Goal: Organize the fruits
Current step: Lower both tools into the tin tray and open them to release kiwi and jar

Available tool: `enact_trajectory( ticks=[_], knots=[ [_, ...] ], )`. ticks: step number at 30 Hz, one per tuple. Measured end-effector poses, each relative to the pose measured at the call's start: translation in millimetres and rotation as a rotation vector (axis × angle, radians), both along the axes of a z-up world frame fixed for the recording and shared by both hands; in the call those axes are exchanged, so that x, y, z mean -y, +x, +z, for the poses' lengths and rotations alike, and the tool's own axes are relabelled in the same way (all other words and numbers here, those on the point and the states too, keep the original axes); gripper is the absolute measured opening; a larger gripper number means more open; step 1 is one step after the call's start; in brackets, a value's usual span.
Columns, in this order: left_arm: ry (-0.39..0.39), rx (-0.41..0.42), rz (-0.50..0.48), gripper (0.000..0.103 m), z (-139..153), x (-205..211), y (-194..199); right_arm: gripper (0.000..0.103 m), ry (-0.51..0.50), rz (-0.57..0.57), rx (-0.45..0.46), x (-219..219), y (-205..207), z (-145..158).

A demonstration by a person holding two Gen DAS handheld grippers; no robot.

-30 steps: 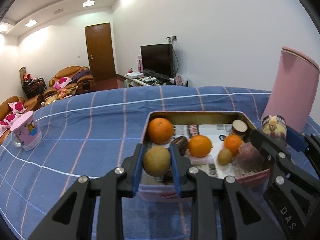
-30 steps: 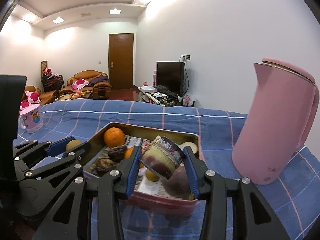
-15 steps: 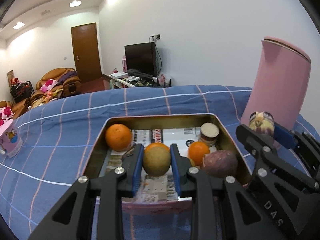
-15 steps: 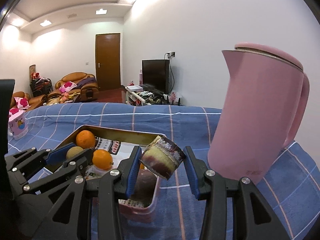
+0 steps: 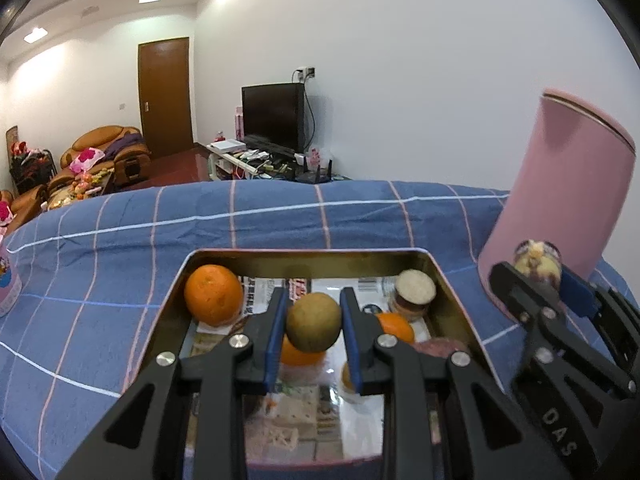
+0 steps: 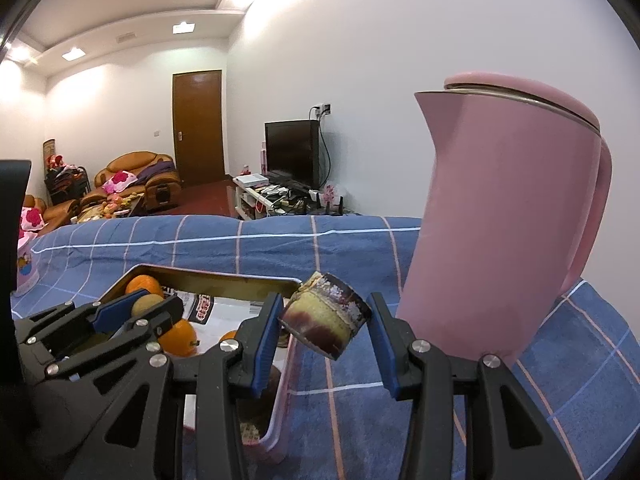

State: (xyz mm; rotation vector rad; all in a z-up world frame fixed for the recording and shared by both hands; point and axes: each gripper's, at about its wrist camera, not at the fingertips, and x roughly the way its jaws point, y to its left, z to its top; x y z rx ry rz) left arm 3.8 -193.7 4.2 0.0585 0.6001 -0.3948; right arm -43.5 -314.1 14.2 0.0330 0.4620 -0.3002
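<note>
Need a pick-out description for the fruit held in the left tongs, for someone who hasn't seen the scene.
Find the metal tray on the blue checked cloth, left of the tall pink kettle. Above its middle, the left tongs grip a round fruit. It is dull brownish-green, unlike the bright oranges around it, and the only fruit lifted over the tray.

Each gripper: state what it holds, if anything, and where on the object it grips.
Left gripper: round greenish-brown fruit, pinched across its middle. Right gripper: tilted purple-and-yellow chunk, held at opposite sides.
</note>
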Motion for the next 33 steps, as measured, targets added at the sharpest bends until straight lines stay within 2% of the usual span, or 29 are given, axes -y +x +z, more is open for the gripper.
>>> enact_trajectory(
  ticks=[4,7,16,27,33],
  knots=[
    [-0.029,-0.030,0.011,0.028,-2,-9,10,0.045,-0.034,-0.015,0.018,-5,4,3],
    [-0.027,-0.021,0.025,0.028,-2,-15,12,0.045,-0.061,-0.024,0.022,-13,14,4],
    [-0.039,-0.023,0.102,0.028,-1,-40,31,0.045,-0.029,0.004,0.040,-33,42,10],
    [-0.014,-0.012,0.114,0.028,-3,-43,35,0.045,-0.003,0.051,0.034,-34,46,10],
    [-0.040,-0.030,0.109,0.028,-4,-45,38,0.045,-0.004,0.060,-0.002,-34,58,5]
  ],
)
